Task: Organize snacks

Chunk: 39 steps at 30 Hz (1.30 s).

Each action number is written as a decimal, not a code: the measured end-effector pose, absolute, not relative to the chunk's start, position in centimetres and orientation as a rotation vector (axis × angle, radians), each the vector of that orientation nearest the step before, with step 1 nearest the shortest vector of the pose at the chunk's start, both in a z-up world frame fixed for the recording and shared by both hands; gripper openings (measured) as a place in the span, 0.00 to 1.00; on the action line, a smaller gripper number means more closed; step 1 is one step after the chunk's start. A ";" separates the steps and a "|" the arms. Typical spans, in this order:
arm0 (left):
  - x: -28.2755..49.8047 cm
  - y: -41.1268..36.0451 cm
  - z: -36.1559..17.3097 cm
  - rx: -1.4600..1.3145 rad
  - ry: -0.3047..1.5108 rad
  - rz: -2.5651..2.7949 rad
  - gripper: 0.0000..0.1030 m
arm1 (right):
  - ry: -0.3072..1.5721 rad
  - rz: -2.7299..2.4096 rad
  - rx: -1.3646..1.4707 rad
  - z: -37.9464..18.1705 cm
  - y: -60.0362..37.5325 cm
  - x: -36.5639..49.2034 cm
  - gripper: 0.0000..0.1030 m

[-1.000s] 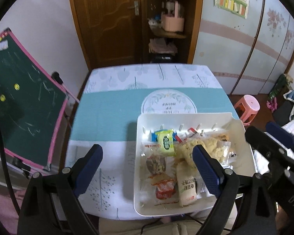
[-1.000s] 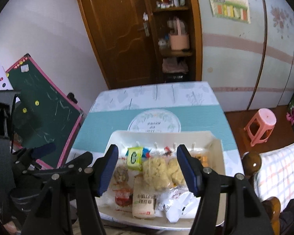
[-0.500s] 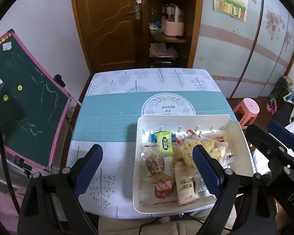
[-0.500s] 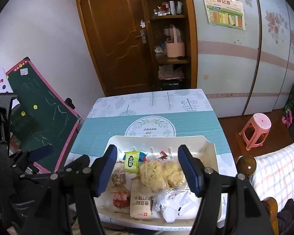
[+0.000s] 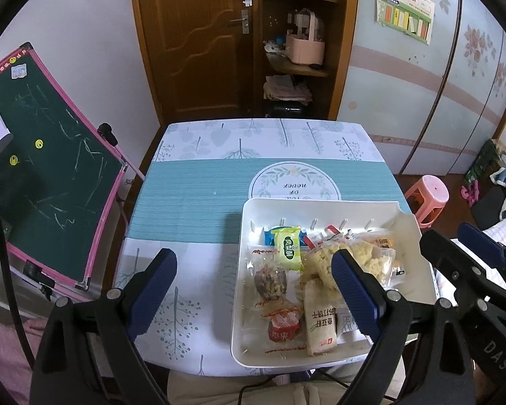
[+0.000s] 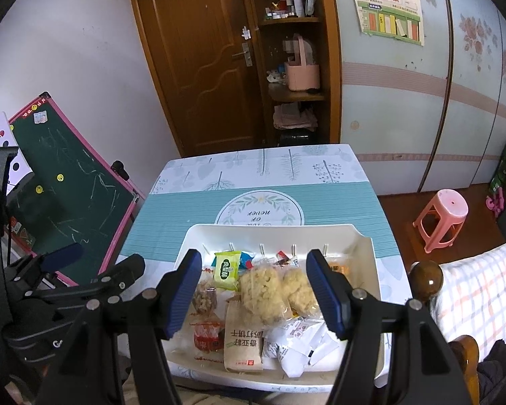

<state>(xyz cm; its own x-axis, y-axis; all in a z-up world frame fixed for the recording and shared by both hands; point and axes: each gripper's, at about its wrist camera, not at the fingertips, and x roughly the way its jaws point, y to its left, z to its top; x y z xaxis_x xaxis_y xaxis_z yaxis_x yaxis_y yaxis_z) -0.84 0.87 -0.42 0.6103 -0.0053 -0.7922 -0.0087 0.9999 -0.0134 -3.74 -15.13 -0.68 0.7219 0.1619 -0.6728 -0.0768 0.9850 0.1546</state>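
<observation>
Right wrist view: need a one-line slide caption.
Open right gripper poised above a white tray of wrapped snacks on a teal-patterned table, nothing held.

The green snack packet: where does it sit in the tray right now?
In both wrist views the green snack packet lies at the far left of the white tray, overlapping a blue packet, just left of the puffed-rice cakes.

I see a white tray (image 5: 320, 207) at the table's near edge, right of centre, full of wrapped snacks lying flat and overlapping: a green packet (image 5: 288, 248) near the back wall, two clear bags of yellow puffed pieces (image 6: 263, 290), a beige biscuit pack (image 6: 243, 344), a red-wrapped cake (image 5: 283, 329), and white sachets (image 6: 303, 341) front right.
</observation>
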 end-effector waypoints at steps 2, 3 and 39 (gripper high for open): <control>-0.8 0.9 -0.4 -0.016 0.915 0.002 0.90 | 0.756 0.131 0.119 -0.7 -15.1 -3.8 0.63; -0.8 0.9 -0.4 -0.015 0.916 0.002 0.90 | 0.758 0.132 0.119 -0.7 -15.1 -3.7 0.63; -0.8 0.9 -0.9 -0.002 0.940 -0.002 0.90 | 0.792 0.143 0.159 -1.8 -14.9 -3.3 0.63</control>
<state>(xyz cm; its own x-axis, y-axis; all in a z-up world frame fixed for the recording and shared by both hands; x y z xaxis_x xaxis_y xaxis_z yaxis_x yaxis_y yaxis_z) -0.78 0.95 -0.87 0.5895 -0.0028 -0.8077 0.0007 1.0000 -0.0030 -3.31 -14.91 -1.83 0.6938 0.1868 -0.6955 -0.0681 0.9785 0.1948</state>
